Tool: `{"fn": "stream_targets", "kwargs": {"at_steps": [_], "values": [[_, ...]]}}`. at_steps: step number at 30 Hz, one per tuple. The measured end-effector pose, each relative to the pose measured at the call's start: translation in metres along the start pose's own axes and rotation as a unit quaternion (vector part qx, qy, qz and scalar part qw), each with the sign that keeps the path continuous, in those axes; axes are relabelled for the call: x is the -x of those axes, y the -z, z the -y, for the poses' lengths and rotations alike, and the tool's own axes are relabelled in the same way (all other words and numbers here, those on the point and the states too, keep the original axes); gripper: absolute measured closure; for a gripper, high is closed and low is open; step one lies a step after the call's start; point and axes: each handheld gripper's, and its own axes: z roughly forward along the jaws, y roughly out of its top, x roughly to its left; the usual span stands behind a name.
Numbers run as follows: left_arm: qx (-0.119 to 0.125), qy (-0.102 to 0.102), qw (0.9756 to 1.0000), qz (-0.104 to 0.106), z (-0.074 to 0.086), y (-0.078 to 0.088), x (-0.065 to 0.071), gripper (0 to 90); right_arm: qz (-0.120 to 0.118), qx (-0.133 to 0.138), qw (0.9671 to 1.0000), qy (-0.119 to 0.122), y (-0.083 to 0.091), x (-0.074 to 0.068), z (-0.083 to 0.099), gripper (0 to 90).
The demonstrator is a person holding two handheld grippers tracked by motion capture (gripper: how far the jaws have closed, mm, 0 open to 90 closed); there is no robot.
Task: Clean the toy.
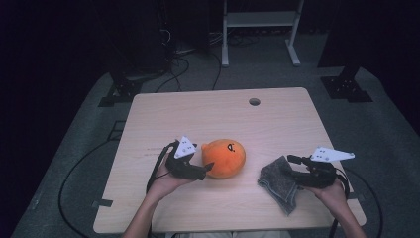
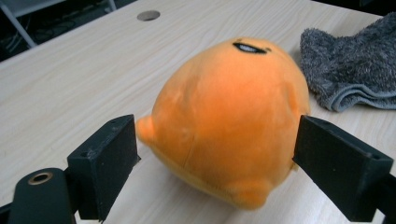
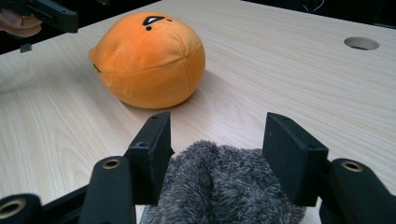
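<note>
An orange round plush (image 1: 224,157) with a small black face mark rests on the wooden table (image 1: 223,114) near its middle. My left gripper (image 1: 207,168) reaches it from the left. In the left gripper view its open jaws stand on either side of the plush (image 2: 224,116), close to its flanks without squeezing it. A crumpled grey towel (image 1: 280,183) lies on the table to the right of the plush. My right gripper (image 1: 294,171) is at the towel's right edge. In the right gripper view a fold of the towel (image 3: 219,186) bulges between the open jaws, with the plush (image 3: 149,60) beyond.
A round hole (image 1: 254,101) is cut in the table near its far edge. Behind the table, a white metal frame (image 1: 260,29) and black cables (image 1: 173,69) are on the grey floor. The towel lies near the table's front right edge.
</note>
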Motion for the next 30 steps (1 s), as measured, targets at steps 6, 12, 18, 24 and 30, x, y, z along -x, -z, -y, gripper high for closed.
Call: {"fn": "stream_targets", "kwargs": {"at_steps": [6, 12, 18, 24, 30], "values": [[0.006, 0.01, 0.9999, -0.009, 0.011, 0.007, -0.002, 11.6, 0.003, -0.001, 1.0, 0.001, 0.0, -0.001, 0.0, 39.5], [0.002, 0.022, 0.9996, -0.017, 0.023, 0.013, -0.003, 10.6, 0.004, -0.001, 1.0, 0.001, 0.001, -0.002, 0.001, 39.4], [0.0, 0.03, 0.9992, -0.026, 0.034, 0.019, -0.005, 10.0, 0.003, -0.006, 1.0, 0.004, 0.0, -0.003, 0.001, 38.9], [-0.002, 0.025, 0.9988, -0.043, 0.046, 0.024, -0.008, 9.3, 0.003, -0.01, 0.9999, 0.006, -0.002, -0.004, 0.003, 37.1], [0.004, 0.027, 0.9979, -0.058, 0.056, 0.031, -0.014, 9.0, -0.003, -0.008, 0.9999, 0.007, -0.001, -0.005, 0.005, 33.7]]}}
